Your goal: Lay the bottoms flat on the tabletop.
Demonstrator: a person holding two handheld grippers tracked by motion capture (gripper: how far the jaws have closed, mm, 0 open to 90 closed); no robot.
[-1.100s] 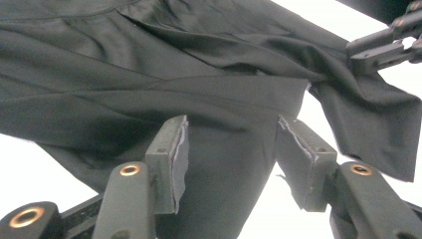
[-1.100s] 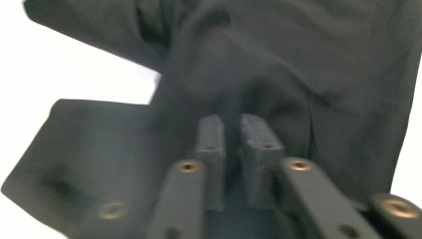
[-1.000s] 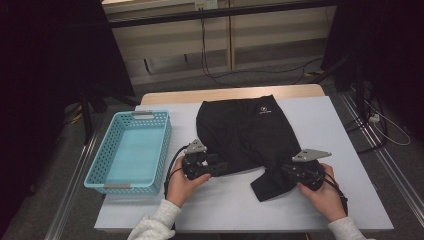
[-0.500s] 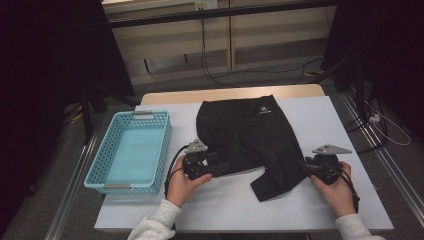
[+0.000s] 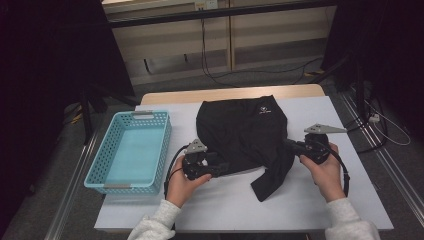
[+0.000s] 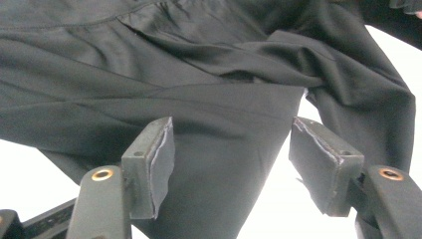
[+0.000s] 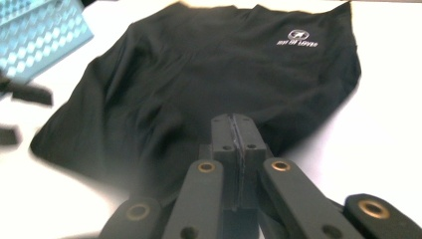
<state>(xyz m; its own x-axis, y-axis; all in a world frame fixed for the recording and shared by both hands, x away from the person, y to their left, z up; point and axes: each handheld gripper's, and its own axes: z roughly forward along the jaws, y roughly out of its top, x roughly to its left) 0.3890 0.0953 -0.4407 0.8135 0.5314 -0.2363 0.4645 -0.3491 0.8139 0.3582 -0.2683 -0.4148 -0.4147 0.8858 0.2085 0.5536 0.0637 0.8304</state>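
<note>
Blurred basket (image 7: 42,35) corner; garment (image 6: 199,89) cropped at frame edges

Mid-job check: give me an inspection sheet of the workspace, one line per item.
Surface: white table, bare around the garment.
Job's things: black shirt lies spread and creased, white logo near its far edge, one part trailing toward the near edge.
Clutter: light blue basket left of the shirt, nothing in it.
Grippers: left gripper open, its jaws either side of the shirt's near-left edge, pads apart from the cloth; right gripper shut at the shirt's right edge; whether cloth is pinched cannot be told.
Cables: one black cable loops from the left gripper, another trails from the right; more lie on the floor behind the table.
Surroundings: dark curtains either side, pale panels behind.
</note>
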